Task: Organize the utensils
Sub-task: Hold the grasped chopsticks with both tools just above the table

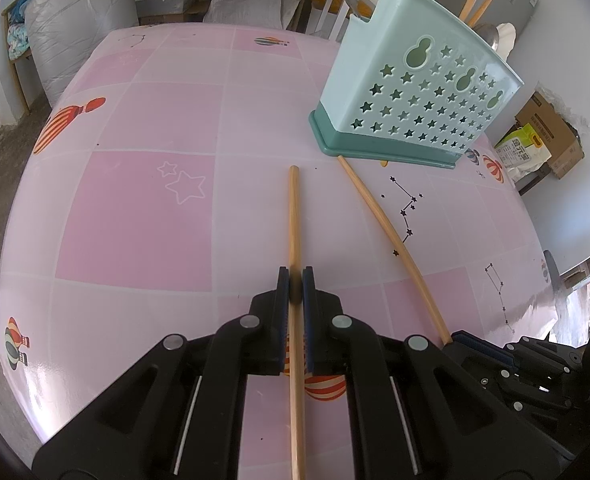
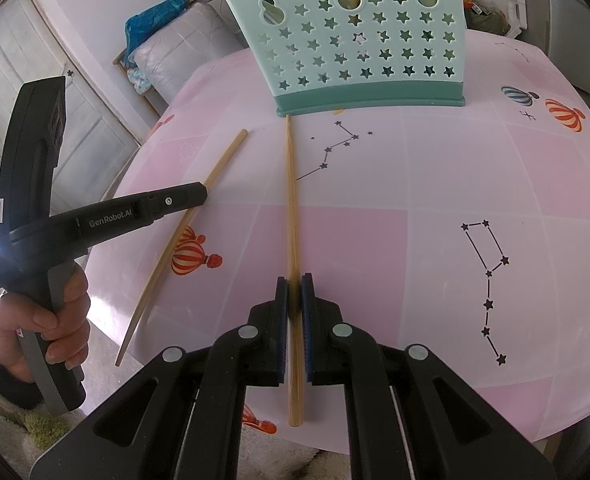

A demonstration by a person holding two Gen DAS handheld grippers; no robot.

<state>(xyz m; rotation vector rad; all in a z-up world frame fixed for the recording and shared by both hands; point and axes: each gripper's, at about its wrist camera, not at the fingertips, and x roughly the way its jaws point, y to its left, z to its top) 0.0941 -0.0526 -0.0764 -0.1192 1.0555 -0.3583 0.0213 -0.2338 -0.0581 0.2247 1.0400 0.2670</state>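
**Two chopsticks gripped, one in each tool, short of the holder**

The left tool (image 1: 295, 286) is clenched on a wooden chopstick (image 1: 294, 216), its pads pinching the stick partway along so that a long stretch runs ahead toward the holder (image 1: 411, 92) and the rest trails back under the jaws. The right tool (image 2: 294, 292) is clenched the same way on the other chopstick (image 2: 291, 184), whose far tip lies right at the holder's dark green base, touching or nearly so. Both sticks look to lie low over the pink table (image 1: 143, 216), and I cannot tell whether either has left its surface.

Gripping each stick away from its end likely gives control of the tilt, which will matter when the stick has to be stood up and dropped into the holder's open top. The holder stands upright at the far side of the table with spoons and other chopsticks (image 1: 477, 2) already poking out of it, so the sorting is partly done.

Both tools point steeply downward and forward, side by side. In the right wrist view a hand (image 2: 51, 320) wraps the left tool's handle, fingers closed around the grip.
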